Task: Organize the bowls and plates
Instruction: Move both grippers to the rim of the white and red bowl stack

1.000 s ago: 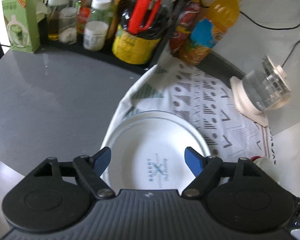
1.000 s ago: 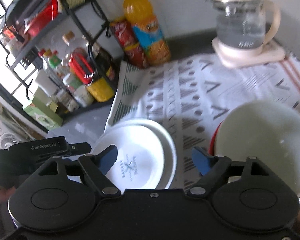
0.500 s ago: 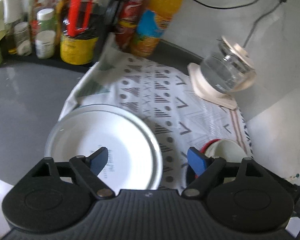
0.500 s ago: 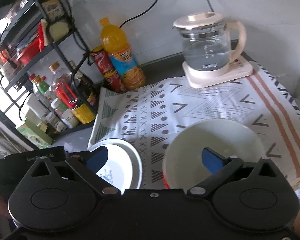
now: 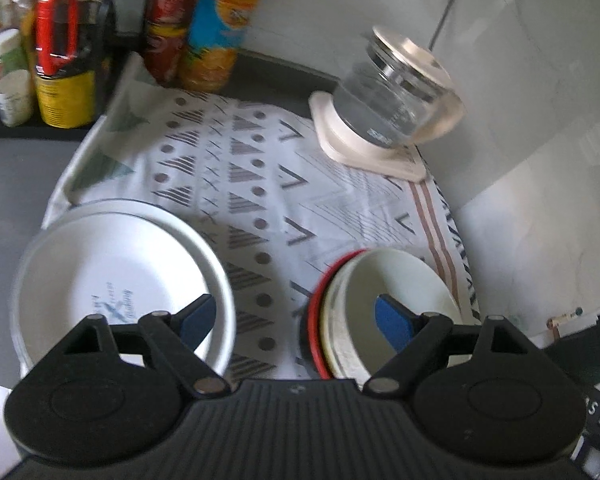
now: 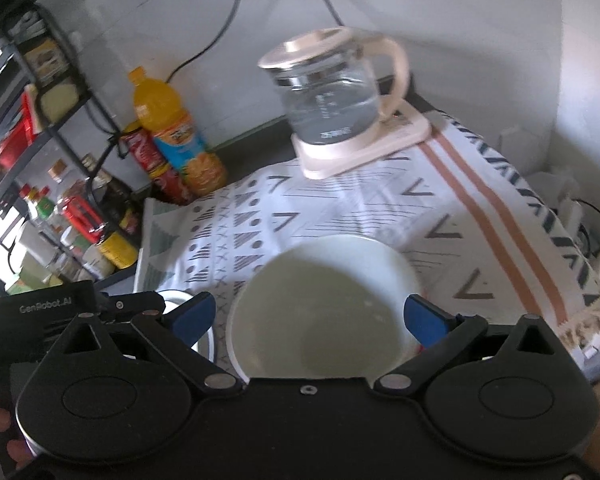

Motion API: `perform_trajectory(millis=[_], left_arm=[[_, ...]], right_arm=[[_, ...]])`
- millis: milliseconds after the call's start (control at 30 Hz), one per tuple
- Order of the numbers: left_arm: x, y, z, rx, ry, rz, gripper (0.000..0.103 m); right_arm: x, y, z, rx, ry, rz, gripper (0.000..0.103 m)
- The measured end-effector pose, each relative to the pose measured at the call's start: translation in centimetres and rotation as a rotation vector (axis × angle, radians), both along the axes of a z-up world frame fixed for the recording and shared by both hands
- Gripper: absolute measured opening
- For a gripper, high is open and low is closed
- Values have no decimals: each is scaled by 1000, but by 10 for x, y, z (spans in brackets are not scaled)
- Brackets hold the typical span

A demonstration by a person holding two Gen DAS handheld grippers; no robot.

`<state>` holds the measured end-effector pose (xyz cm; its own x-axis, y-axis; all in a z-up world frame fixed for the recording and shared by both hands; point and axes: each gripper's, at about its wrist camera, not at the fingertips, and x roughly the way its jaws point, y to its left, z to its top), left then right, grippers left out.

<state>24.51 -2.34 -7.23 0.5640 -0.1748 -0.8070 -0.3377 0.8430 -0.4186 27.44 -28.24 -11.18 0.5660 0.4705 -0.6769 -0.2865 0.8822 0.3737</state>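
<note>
The bowls [image 6: 324,304] sit nested near the front edge of the table, on the patterned cloth [image 5: 300,184], a cream one inside a red-rimmed one; the plates [image 5: 112,276] lie stacked beside them at the cloth's left front corner, a white one with a small print in its middle on top. Both look like glazed ware or hard plastic: stiff, smooth and likely slippery, and breakable if they are ceramic, with the stacks probably heavier than single pieces. The rim is the only place to take hold, one jaw inside the wall and one outside for a bowl, a pinch across the raised lip for a plate. The right gripper [image 6: 308,316] hangs over the bowls with its jaws spread wide, straddling the cream bowl without pressing on it; these jaws have just been opening. The left gripper [image 5: 296,318] hovers between plates and bowls, jaws released and holding nothing, also just opened further. A glass kettle [image 6: 336,96] on its base stands at the cloth's back edge, well apart, and bottles [image 6: 176,136] and a rack [image 6: 40,140] crowd the back left corner. Nothing lies between the two stacks, though the loose cloth could drag.
</note>
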Motion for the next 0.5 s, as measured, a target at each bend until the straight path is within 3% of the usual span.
perform_trajectory(millis=[500], left_arm=[[35, -40, -40, -21, 100, -64, 84]], right_arm=[[19, -53, -47, 9, 137, -133, 100]])
